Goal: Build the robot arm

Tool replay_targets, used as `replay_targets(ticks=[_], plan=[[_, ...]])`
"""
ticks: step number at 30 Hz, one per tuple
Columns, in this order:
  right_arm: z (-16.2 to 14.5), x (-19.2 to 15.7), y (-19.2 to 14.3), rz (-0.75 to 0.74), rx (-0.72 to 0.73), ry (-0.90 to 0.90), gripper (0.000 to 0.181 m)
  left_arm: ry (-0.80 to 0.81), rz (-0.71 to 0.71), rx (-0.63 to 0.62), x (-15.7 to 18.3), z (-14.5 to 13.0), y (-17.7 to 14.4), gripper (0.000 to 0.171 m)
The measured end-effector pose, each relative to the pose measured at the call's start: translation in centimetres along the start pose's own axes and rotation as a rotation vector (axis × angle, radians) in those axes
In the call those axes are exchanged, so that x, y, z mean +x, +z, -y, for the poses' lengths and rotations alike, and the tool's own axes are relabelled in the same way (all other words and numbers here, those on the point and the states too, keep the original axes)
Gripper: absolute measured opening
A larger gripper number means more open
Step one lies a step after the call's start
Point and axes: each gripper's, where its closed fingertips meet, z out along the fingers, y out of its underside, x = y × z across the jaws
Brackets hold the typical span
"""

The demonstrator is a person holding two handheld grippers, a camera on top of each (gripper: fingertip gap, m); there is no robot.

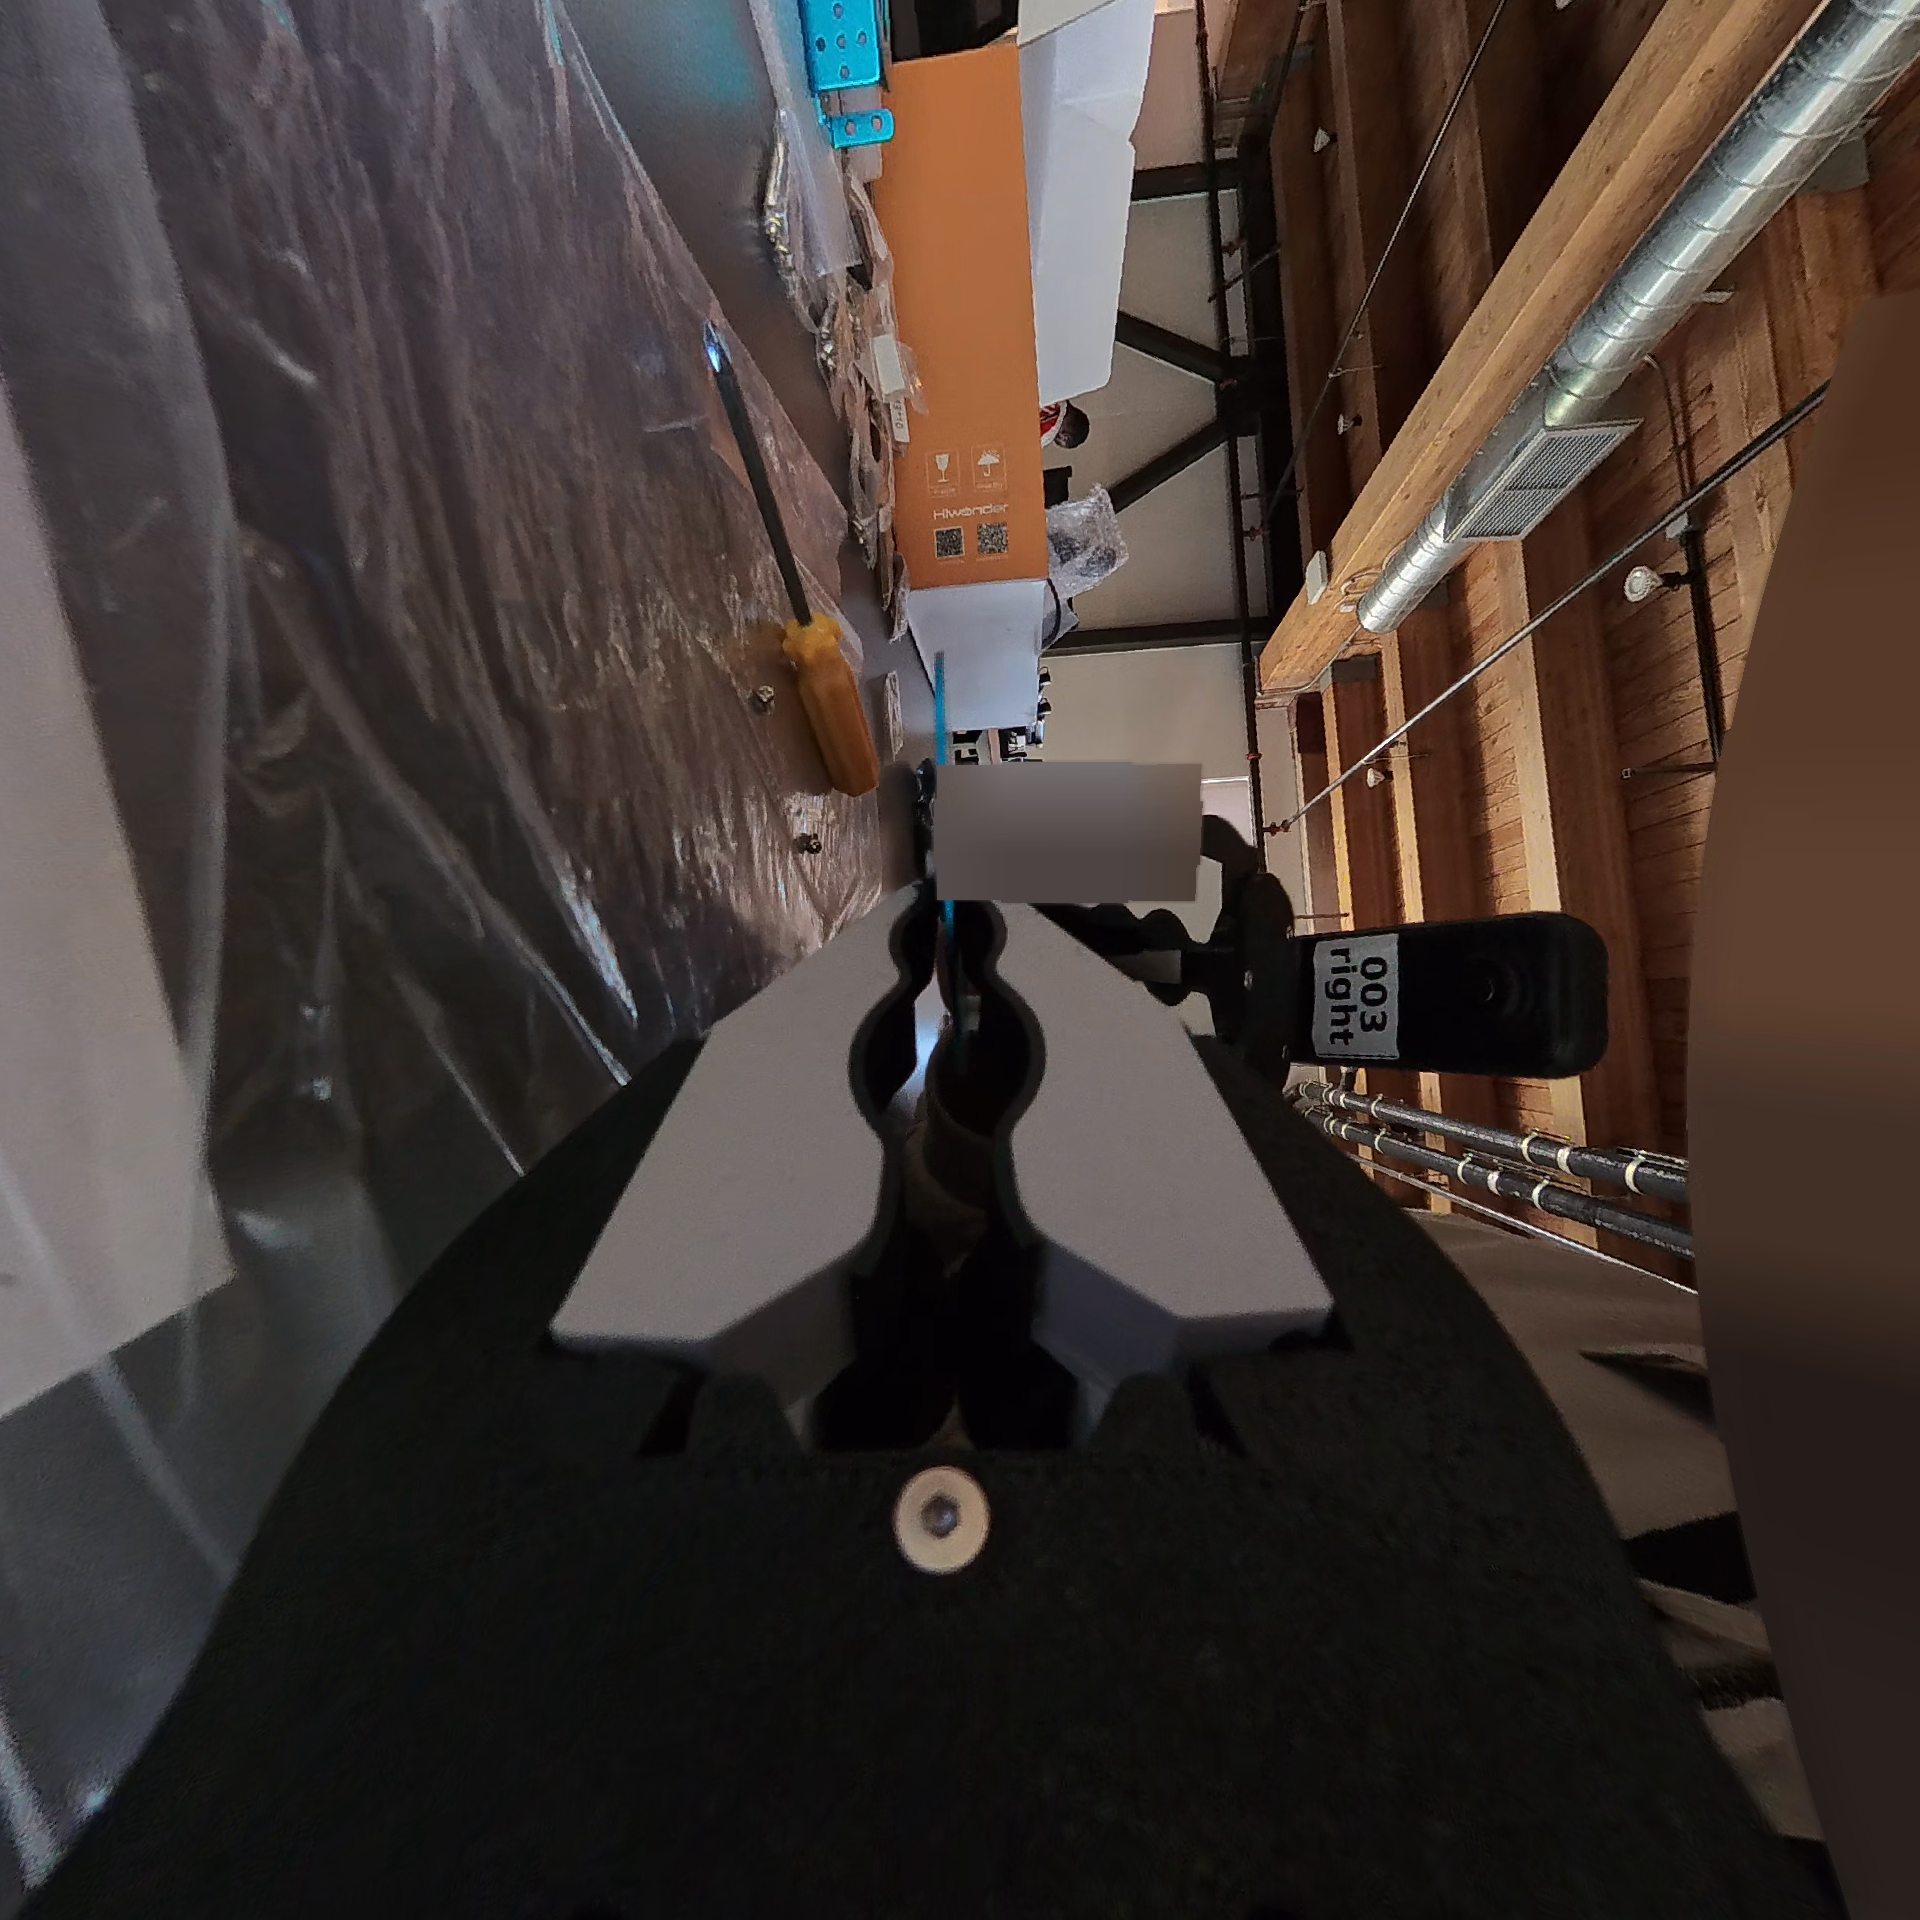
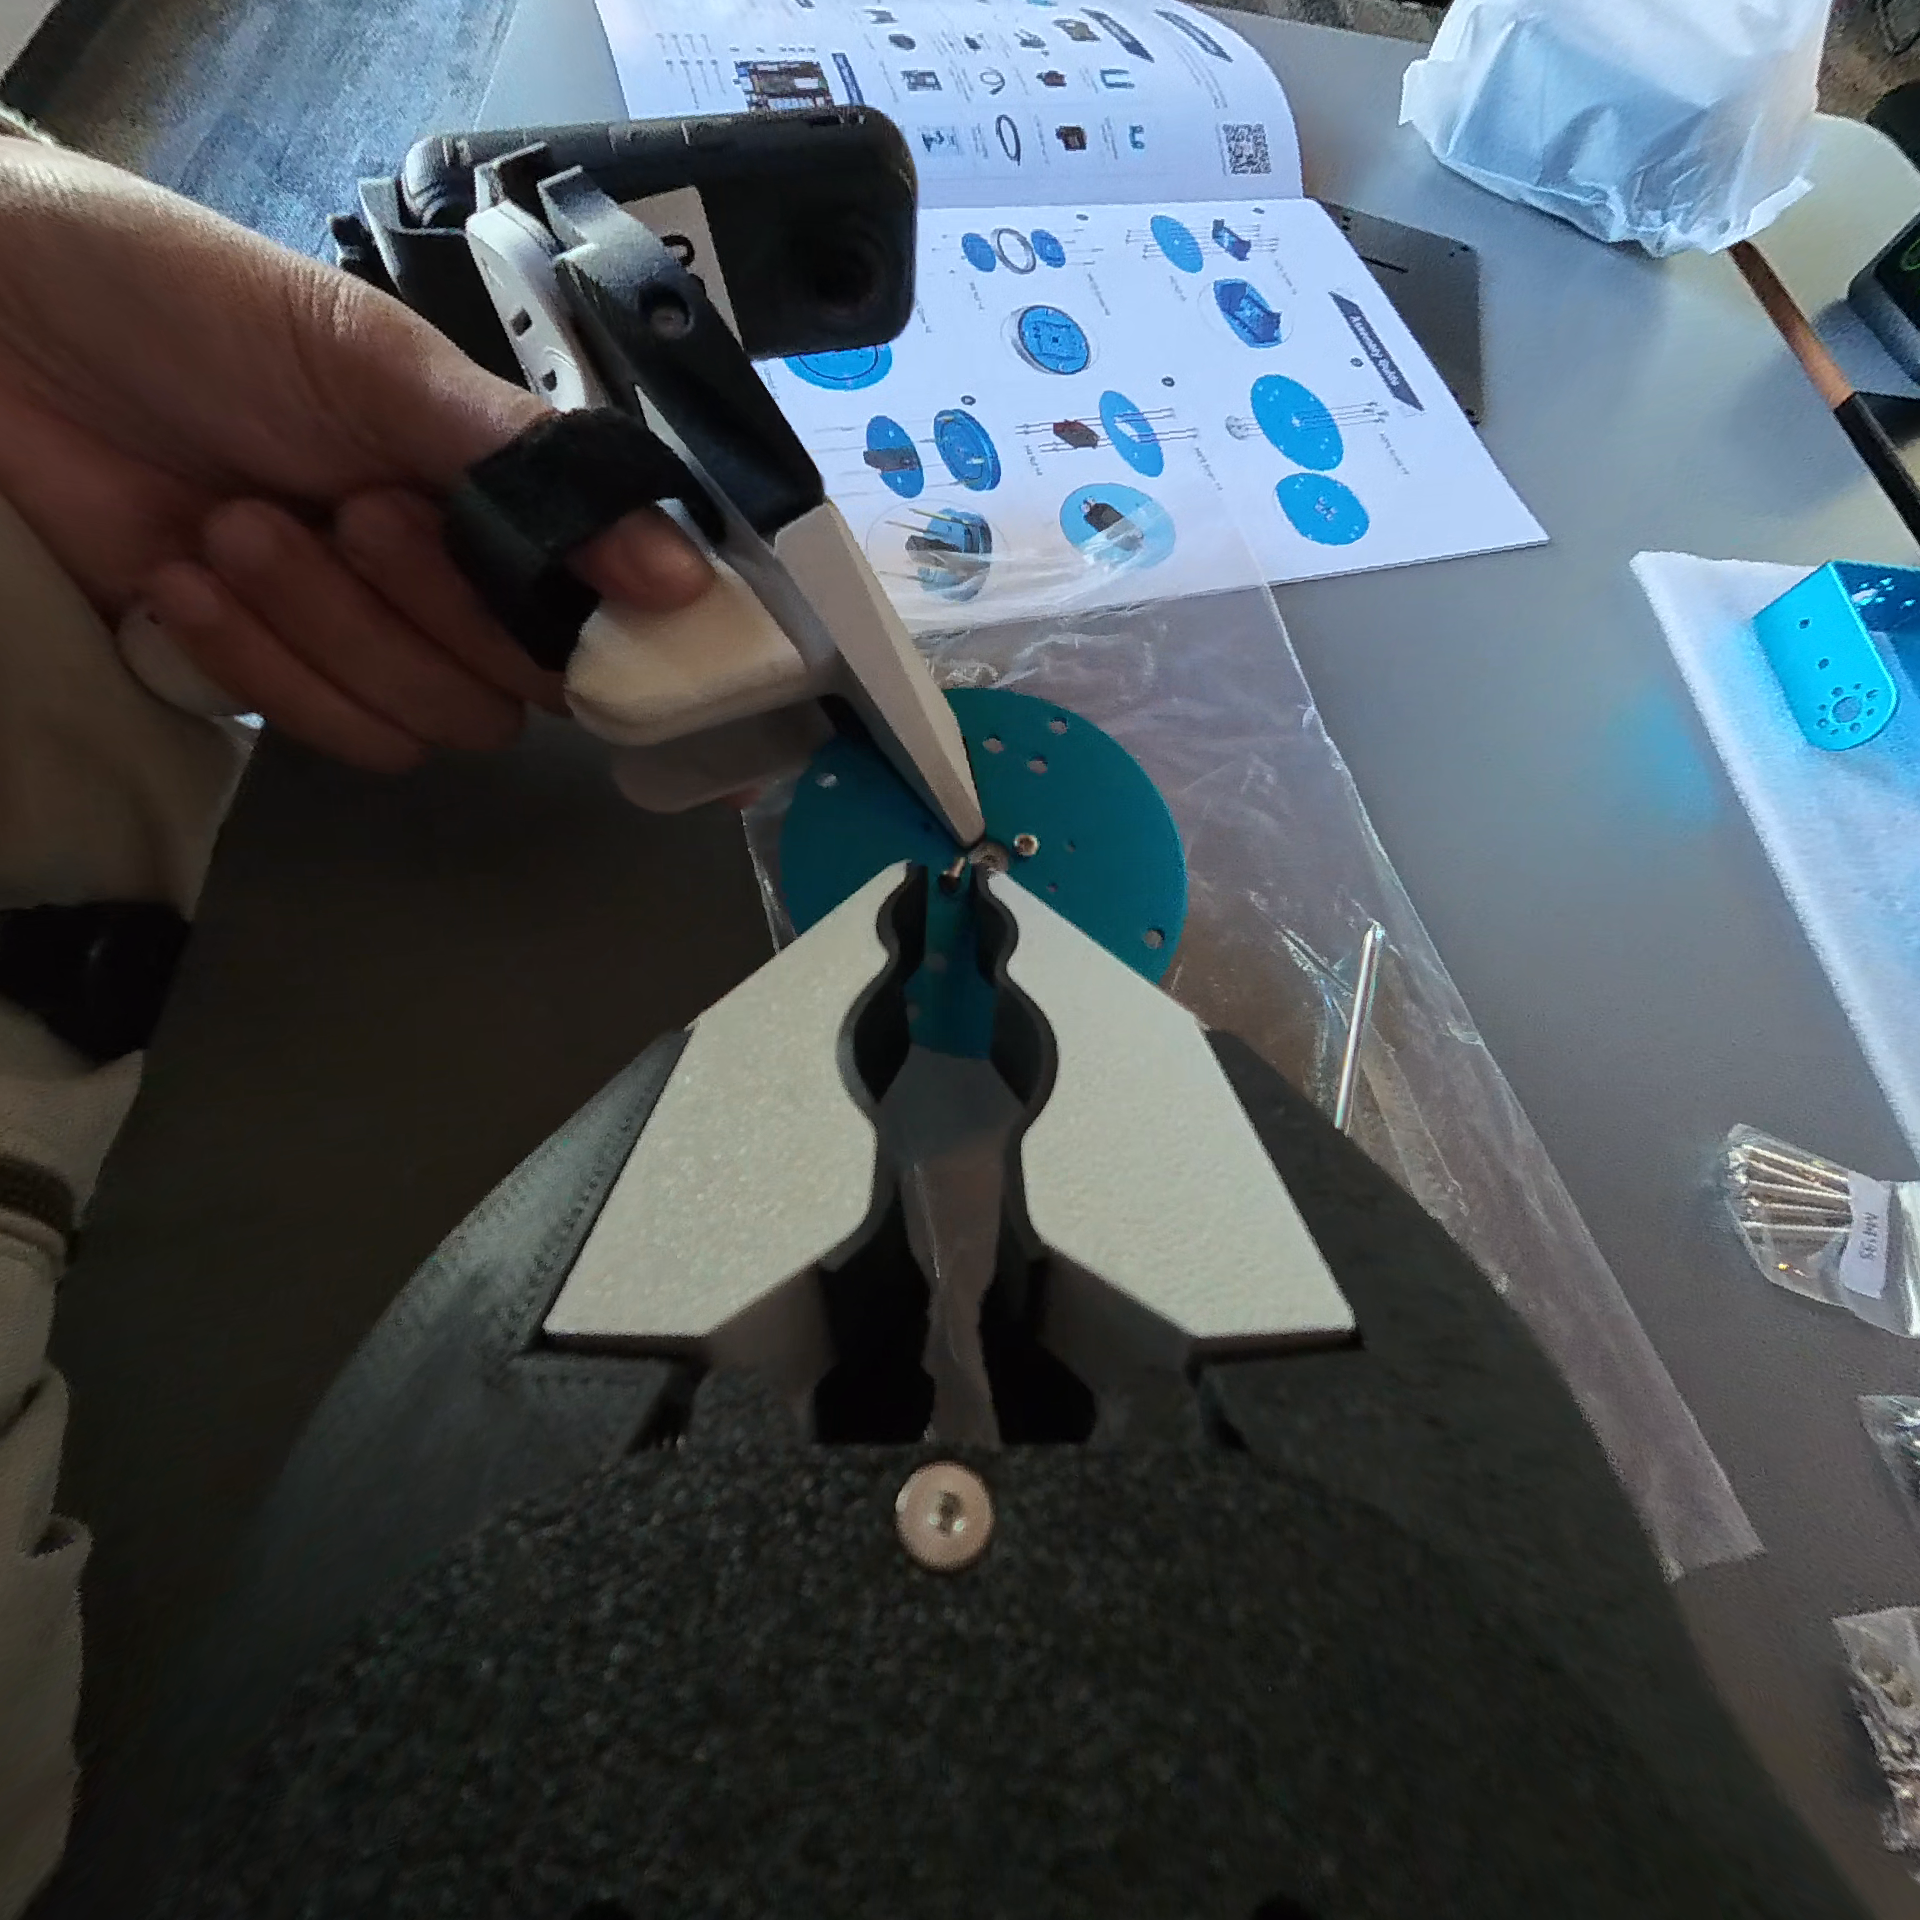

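My left gripper (image 1: 951, 914) is shut on a thin round blue disc with holes (image 1: 942, 707), seen edge-on between its pads. In the right wrist view its fingers (image 2: 914, 717) reach in from the upper left and clamp the disc (image 2: 1091, 831) near its middle, above a clear plastic bag. My right gripper (image 2: 948, 878) is at the disc's face, its tips slightly apart. A small screw (image 2: 951, 878) sits on the disc between them with a gap on each side. Two more screws (image 2: 1025, 844) sit in the disc beside it.
An open instruction booklet (image 2: 1091, 364) lies behind the disc. A thin metal rod (image 2: 1359, 1018), bagged screws (image 2: 1808, 1216) and a blue bracket (image 2: 1849, 655) are to the right. A screwdriver with an amber handle (image 1: 831, 707) and an orange box (image 1: 961, 312) are on the table. The grippers are tip to tip, or close to it.
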Motion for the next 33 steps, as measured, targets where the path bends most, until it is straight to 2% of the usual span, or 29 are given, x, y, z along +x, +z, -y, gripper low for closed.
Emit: replay_targets(ticks=[7, 12, 18, 26, 33], plan=[[-0.4, 0.3, 0.0, -0.001, 0.005, 0.043, 0.003, 0.016, 0.011, -0.01, -0.3, 0.1, 0.4, 0.004], [-0.4, 0.7, -0.3, 0.036, 0.003, 0.137, 0.003, 0.162, 0.092, 0.011, -0.7, 0.7, 0.3, 0.004], [-0.6, 0.5, 0.3, 0.063, -0.148, 0.151, 0.003, 0.328, 0.172, 0.03, -0.5, 1.0, 0.2, 0.004], [-1.5, 0.6, 1.0, 0.087, -0.307, 0.198, 0.004, 0.325, 0.178, 0.029, -1.0, 0.9, 0.5, 0.004], [-1.9, 0.9, 1.1, 0.051, -0.401, 0.142, 0.003, 0.352, 0.21, 0.017, -1.4, 0.8, 0.8, 0.004]])
